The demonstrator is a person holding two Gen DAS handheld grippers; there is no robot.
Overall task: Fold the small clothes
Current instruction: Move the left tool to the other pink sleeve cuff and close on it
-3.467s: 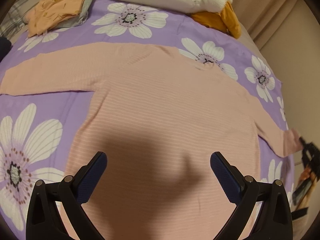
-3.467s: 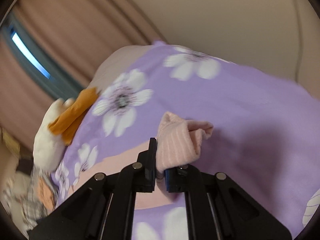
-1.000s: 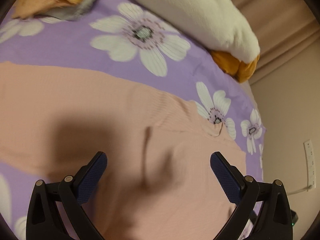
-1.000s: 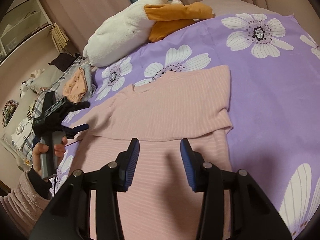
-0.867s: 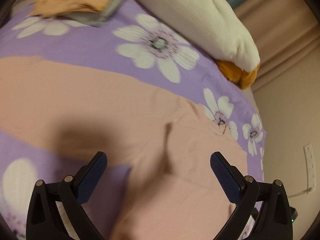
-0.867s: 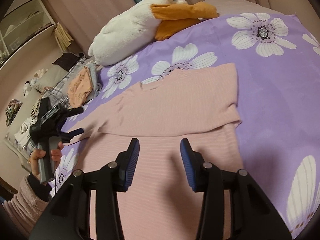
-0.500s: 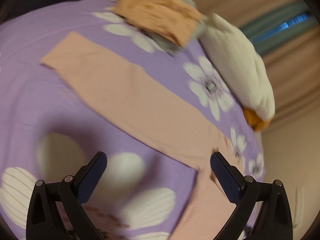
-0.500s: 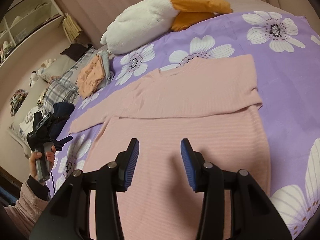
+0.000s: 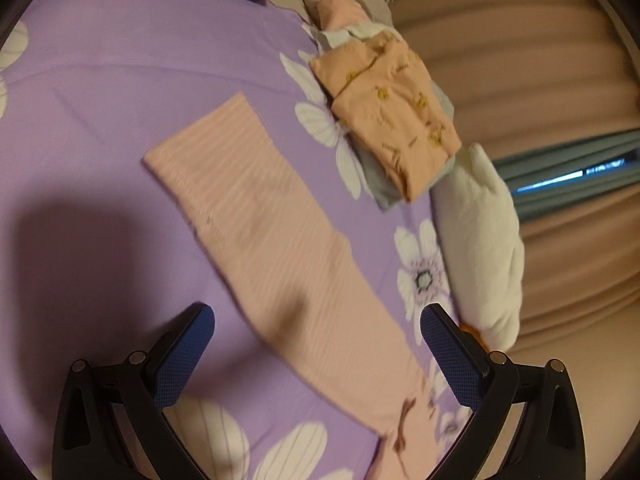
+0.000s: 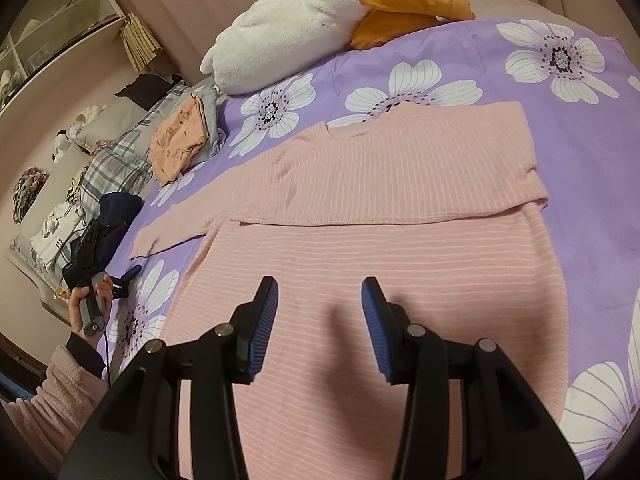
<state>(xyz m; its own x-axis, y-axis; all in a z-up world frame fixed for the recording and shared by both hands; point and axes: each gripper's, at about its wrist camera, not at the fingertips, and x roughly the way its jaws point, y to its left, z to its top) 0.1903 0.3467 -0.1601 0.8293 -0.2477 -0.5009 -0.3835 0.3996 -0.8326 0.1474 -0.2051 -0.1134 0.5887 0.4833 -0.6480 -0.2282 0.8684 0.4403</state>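
A pink ribbed sweater (image 10: 400, 256) lies flat on the purple flowered bedspread (image 10: 592, 152). Its right sleeve is folded across the chest. Its left sleeve (image 9: 256, 216) stretches out straight, the cuff at the far end. My left gripper (image 9: 316, 328) hovers open over the near part of that sleeve, nothing between its blue pads. In the right wrist view the left gripper (image 10: 124, 278) shows at the bed's left side, held by a hand in a pink sleeve. My right gripper (image 10: 320, 304) is open above the sweater's lower body, holding nothing.
A folded orange garment (image 9: 392, 116) on grey cloth lies past the sleeve's cuff. A white plush duck (image 10: 304, 20) with an orange bill rests at the bed's head. Plaid pillows (image 10: 112, 160), a dark blue item (image 10: 120, 208) and shelves stand to the left.
My left gripper swung left off the sweater's chest and out along the left sleeve, rolling as it went. My right gripper drew back slightly over the lower body. Earlier, it let go of the right sleeve.
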